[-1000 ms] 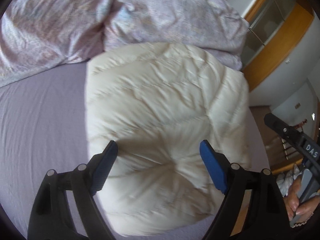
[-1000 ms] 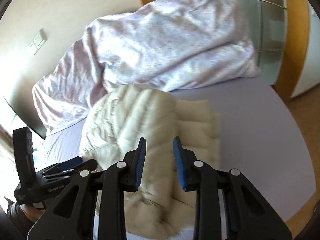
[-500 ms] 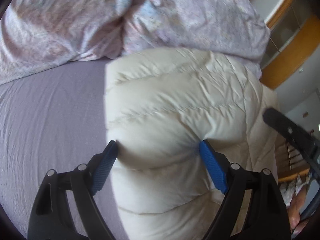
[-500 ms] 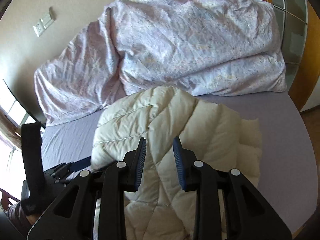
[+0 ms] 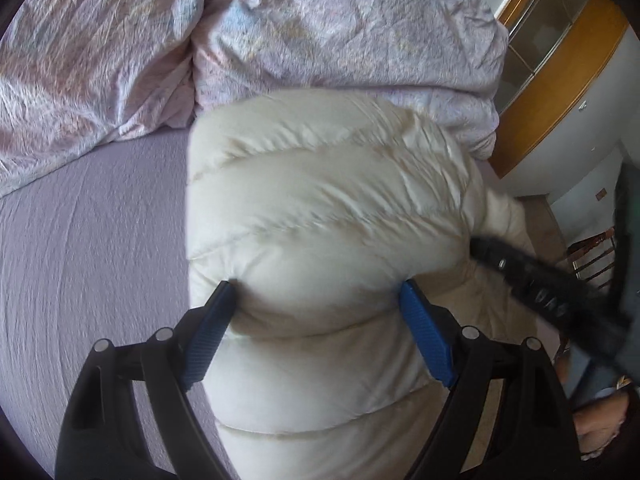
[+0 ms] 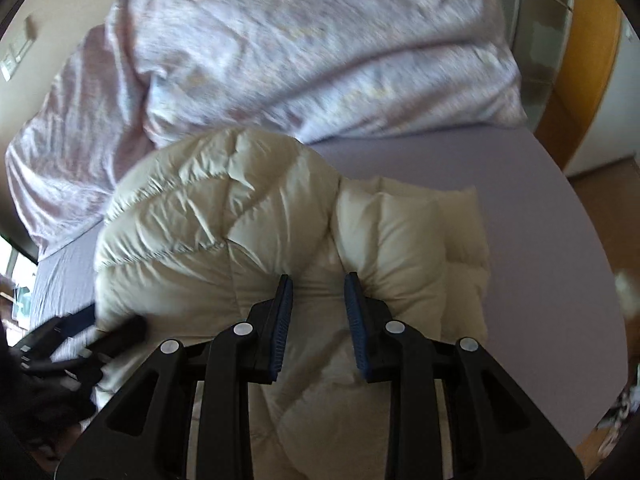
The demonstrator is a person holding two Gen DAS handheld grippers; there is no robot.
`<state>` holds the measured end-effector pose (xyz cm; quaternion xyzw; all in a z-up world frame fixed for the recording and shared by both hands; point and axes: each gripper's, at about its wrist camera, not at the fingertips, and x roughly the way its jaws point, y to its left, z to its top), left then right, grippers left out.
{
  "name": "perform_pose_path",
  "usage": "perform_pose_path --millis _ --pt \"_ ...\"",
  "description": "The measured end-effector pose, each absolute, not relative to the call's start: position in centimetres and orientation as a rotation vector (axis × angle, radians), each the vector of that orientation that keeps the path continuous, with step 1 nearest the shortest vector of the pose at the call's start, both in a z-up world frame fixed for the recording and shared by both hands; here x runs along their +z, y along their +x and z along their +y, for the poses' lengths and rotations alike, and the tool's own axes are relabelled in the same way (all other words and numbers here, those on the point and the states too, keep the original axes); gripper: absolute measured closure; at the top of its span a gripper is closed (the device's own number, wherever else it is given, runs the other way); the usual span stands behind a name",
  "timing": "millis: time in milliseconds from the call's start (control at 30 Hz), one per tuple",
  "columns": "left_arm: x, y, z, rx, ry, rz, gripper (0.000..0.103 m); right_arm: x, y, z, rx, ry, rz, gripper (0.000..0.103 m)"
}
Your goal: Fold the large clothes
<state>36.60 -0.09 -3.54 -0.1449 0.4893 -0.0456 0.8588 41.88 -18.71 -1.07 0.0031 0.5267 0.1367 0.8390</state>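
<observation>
A puffy cream quilted down jacket point(image 5: 320, 216) lies bunched on the lavender bed sheet point(image 5: 88, 248); it also shows in the right wrist view point(image 6: 224, 216). My left gripper point(image 5: 316, 292) is open wide, its blue pads pressed against both sides of a raised bulge of the jacket. My right gripper point(image 6: 318, 284) is partly open, its pads a short way apart, over a crease in the jacket between two puffy folds. The right gripper's black body shows at the right of the left wrist view point(image 5: 532, 280).
A crumpled pink-lilac duvet point(image 5: 280, 28) is heaped along the far side of the bed, right behind the jacket. A wooden-framed glass cabinet point(image 5: 560, 48) stands beyond the bed's right edge. Bare sheet lies left of the jacket, and to its right in the right wrist view point(image 6: 540, 240).
Both grippers have moved in closer to the jacket. The flat jacket has been pushed up into a bulge between the left pads. The right pads have opened a little.
</observation>
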Motion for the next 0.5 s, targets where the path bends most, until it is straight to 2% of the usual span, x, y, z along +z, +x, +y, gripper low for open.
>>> perform_pose_path --millis 500 --pt "-3.5 38.2 -1.8 -0.091 -0.184 0.998 0.018 -2.9 42.1 -20.8 0.225 0.066 1.137 0.076"
